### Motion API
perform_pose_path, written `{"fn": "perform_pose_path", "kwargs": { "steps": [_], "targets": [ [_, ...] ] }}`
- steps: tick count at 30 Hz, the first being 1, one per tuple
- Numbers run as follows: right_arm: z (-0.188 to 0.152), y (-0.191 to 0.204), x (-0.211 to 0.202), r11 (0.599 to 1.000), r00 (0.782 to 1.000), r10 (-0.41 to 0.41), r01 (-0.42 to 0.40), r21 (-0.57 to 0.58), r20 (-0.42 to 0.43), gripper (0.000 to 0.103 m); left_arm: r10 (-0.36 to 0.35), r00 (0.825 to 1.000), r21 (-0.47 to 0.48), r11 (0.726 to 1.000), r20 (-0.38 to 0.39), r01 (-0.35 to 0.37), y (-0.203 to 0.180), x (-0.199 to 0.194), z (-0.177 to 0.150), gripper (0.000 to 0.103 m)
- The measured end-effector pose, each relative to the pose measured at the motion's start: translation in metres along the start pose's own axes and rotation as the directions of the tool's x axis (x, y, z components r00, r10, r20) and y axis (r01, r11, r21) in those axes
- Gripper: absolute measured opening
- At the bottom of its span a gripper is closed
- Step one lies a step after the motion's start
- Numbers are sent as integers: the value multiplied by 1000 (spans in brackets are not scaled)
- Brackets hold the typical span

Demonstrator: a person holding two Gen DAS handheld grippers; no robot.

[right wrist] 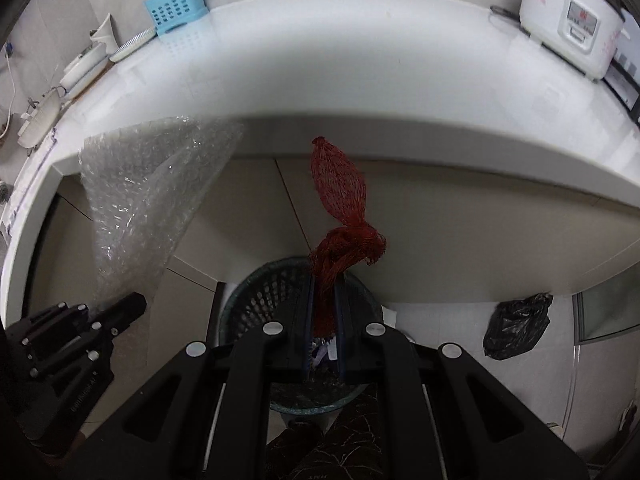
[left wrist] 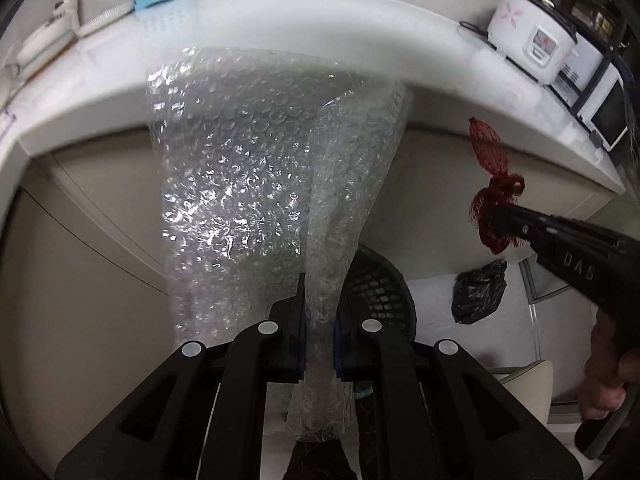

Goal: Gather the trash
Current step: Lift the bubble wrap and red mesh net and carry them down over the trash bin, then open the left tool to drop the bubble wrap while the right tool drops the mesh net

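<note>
left tool (left wrist: pixel 319 322) clamps bubble wrap (left wrist: pixel 248 184), held up before the surface (left wrist: pixel 320 28) | right tool (right wrist: pixel 323 320) grips red mesh bag (right wrist: pixel 340 216) above dark basket (right wrist: pixel 256 292)

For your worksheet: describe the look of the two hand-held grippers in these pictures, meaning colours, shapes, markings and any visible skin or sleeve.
Both the left gripper and the right gripper are matte black plastic, with angular linkage bars joined by round pale pivot caps. The jaws carry blue pads inside. Raised letters "DAS" mark the right gripper's side. A bare hand grips its handle; no sleeve or cable shows.
</note>
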State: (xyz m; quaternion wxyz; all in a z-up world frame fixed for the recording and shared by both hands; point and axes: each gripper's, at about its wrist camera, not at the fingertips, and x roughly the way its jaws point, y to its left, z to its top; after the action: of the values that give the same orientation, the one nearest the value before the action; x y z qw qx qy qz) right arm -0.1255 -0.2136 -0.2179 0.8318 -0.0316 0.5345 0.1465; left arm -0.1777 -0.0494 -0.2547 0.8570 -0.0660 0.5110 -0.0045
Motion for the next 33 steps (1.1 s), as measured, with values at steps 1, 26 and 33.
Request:
{"fn": "perform_pose_path", "kwargs": {
  "steps": [1,26,33],
  "targets": [
    [-2,-2,5,1000,1000,-2,2,0,-4,8,-1,1000,13,1000,2,1,-2,9,-5,9],
    [-55,-27,122,999,982,35,-35,6,-183,8,-51,983,29,998,-174,56,-3,146,-57,16],
    [-57,-26,120,999,981,36,-34,14,-192,9,-36,987,26,999,-157,41,-3,137,-55,44]
  ]
}}
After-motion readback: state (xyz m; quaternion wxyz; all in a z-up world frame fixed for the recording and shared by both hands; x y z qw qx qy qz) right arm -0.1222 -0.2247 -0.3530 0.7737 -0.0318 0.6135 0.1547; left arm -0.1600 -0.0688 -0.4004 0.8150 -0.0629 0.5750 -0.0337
